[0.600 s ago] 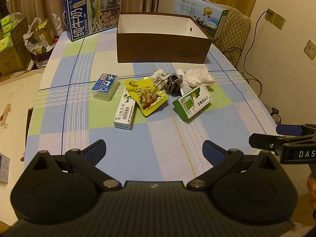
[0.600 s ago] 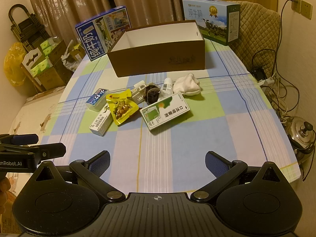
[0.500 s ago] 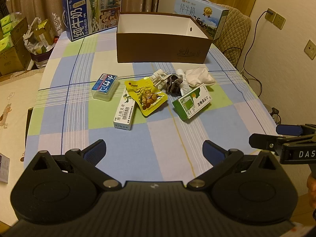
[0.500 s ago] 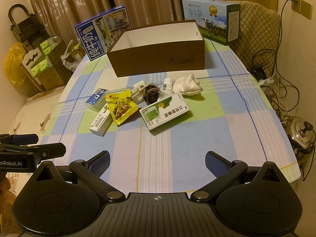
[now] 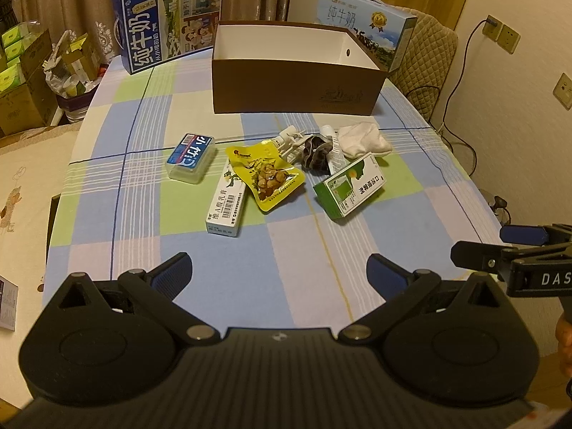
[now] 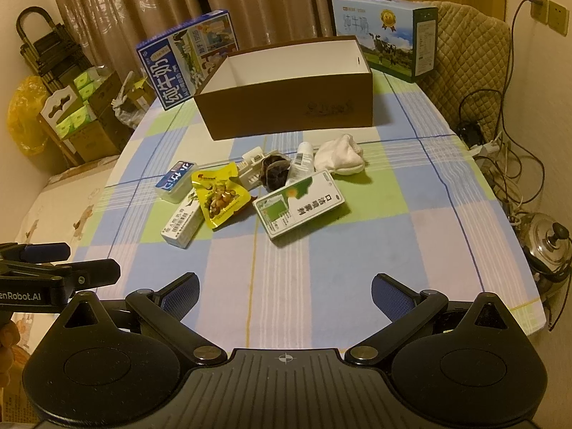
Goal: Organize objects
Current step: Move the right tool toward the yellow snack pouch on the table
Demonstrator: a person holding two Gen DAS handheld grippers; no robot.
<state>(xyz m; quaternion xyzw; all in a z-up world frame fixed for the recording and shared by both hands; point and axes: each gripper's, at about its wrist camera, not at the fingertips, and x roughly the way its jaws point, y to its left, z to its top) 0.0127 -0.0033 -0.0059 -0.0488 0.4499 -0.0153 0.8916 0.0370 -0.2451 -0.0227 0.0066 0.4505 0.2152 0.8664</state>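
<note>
A heap of small items lies mid-table: a blue-lidded clear case (image 5: 190, 157), a long white carton (image 5: 227, 203), a yellow snack pouch (image 5: 266, 175), a green-and-white box (image 5: 350, 186), a dark scrunchie (image 5: 316, 153), a white tube (image 6: 302, 162) and a white cloth (image 5: 361, 140). An open brown box (image 5: 296, 87) stands behind them, empty inside. My left gripper (image 5: 279, 273) and right gripper (image 6: 285, 295) are both open and empty, low over the near table edge, well short of the heap.
Two milk cartons stand behind the brown box: a dark blue one (image 5: 168, 23) at the left and a light blue one (image 5: 368, 21) at the right. A padded chair (image 6: 468, 57) and cables are at the right. A steel pot (image 6: 547, 246) sits on the floor.
</note>
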